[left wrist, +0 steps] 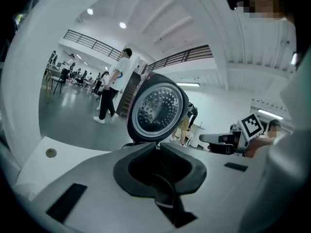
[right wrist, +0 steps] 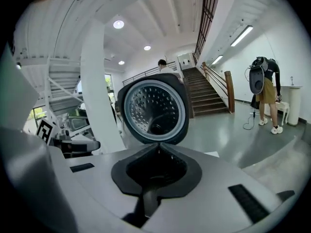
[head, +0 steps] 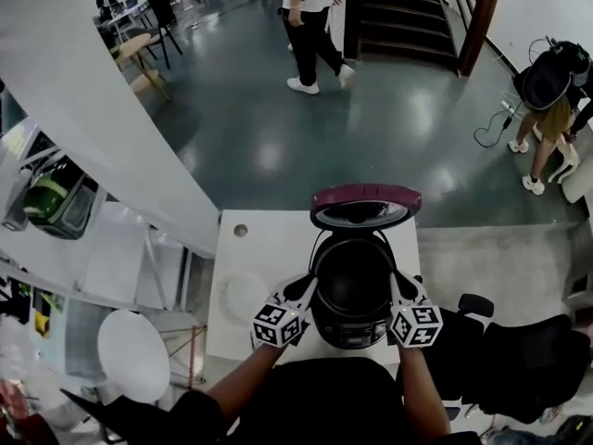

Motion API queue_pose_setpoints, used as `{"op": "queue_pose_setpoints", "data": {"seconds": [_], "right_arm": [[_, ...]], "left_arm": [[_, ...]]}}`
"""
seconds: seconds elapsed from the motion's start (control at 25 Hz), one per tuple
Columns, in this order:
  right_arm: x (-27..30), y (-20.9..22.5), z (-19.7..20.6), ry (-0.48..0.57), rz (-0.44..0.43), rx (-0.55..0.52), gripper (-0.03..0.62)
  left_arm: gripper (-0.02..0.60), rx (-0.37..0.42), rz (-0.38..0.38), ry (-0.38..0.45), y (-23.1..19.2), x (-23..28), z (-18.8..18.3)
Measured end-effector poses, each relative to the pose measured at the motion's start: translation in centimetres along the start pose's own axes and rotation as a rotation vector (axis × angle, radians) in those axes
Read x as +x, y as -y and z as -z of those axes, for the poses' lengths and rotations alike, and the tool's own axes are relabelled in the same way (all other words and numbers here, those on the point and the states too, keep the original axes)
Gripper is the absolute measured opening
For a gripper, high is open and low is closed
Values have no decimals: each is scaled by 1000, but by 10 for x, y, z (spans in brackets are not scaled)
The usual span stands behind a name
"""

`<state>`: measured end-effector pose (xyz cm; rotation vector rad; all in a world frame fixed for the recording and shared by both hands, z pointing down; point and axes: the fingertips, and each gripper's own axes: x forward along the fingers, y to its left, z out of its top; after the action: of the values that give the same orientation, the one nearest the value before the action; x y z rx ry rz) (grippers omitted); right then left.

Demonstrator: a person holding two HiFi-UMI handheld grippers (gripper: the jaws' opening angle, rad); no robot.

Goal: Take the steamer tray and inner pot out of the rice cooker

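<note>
My left gripper (head: 302,290) and right gripper (head: 398,284) are both pinched shut on nothing. Their tips flank the rice cooker (head: 350,330), one at each side of its rim, with its lid (head: 364,207) standing open behind. I judge the inner pot lies in the cooker's dark well (head: 352,274), equally near both grippers; I can't make out the steamer tray
</note>
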<state>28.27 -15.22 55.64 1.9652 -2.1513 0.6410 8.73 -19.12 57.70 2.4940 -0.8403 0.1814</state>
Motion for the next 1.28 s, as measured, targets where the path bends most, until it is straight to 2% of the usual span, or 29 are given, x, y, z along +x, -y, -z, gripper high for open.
{"op": "queue_pose_setpoints", "data": {"seconds": [0.16,0.4,0.52,0.64,0.88,1.08,1.28], "right_arm": [[6,27,14,-59,9,-19,11],[27,41,35,-157,-20,-80,12],[38,43,43,-195,-37,-97,27],[51,45,53,-240,-38,-127,89],[71,55,78,-344,-27,-170,104],[81,59,87,-396,-29,-193,103],[85,57,91,-403,-37,-187,103]], "left_arm": [[15,-1,-43,-47,0,20,15],[24,4,-151,-88,-18,34,29],[122,8,-159,-129,-24,40,35],[193,4,-156,-189,-30,47,46],[199,73,-222,-294,-42,55,61],[201,111,-224,-373,-46,67,71],[184,150,-245,-371,-53,69,71]]}}
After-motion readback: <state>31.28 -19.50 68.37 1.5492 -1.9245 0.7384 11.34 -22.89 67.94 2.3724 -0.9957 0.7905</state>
